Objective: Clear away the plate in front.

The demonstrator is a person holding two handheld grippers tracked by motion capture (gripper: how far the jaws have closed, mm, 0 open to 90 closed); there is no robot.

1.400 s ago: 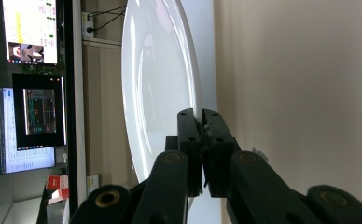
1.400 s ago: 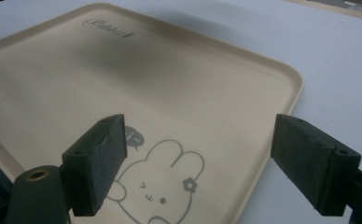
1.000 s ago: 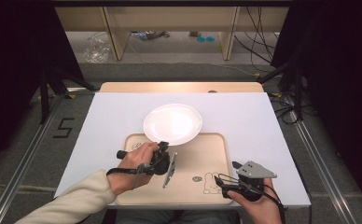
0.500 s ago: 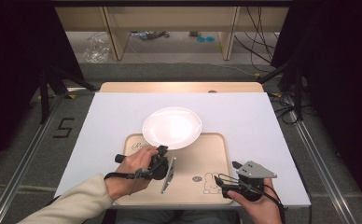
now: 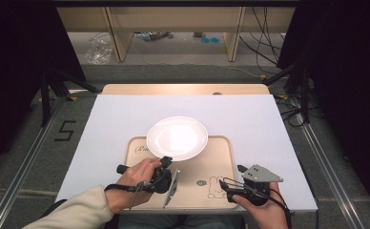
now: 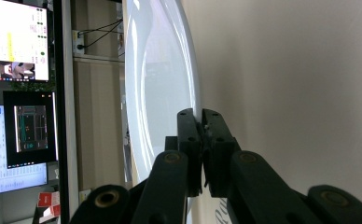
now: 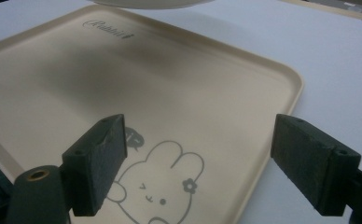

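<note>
White sheeting covers the desk (image 5: 269, 129), with dark curtains at either side and wooden shelving beyond its far edge.

Left gripper (image 5: 164, 164): its jaws are pinched onto the near rim of a white plate (image 5: 177, 137); in the left gripper view the two black jaws press together on the thin edge of the plate (image 6: 160, 93), which appears turned on end because the hand is rolled. The plate sits over the 12 o'clock edge of a beige tray (image 5: 221, 157), overhanging it onto the white sheet.

Right gripper (image 5: 231, 188): its jaws stand spread wide with nothing between them, hovering at the tray's 4 o'clock corner. In the right gripper view they frame a printed winking rabbit (image 7: 160, 186) with a flower by its ear and a small dark speech bubble.

Cursive lettering beginning "Rabbit" (image 7: 108, 29) is printed near the tray's 10 o'clock corner; in the high view the plate partly covers it.

A black "5" (image 5: 65, 130) is marked on the grey floor at 9 o'clock of the desk. Cables trail on the floor at 2 o'clock. Monitors (image 6: 23, 93) with unreadable screen text stand at 9 o'clock in the left gripper view. Nothing stands between either gripper and the tray.
</note>
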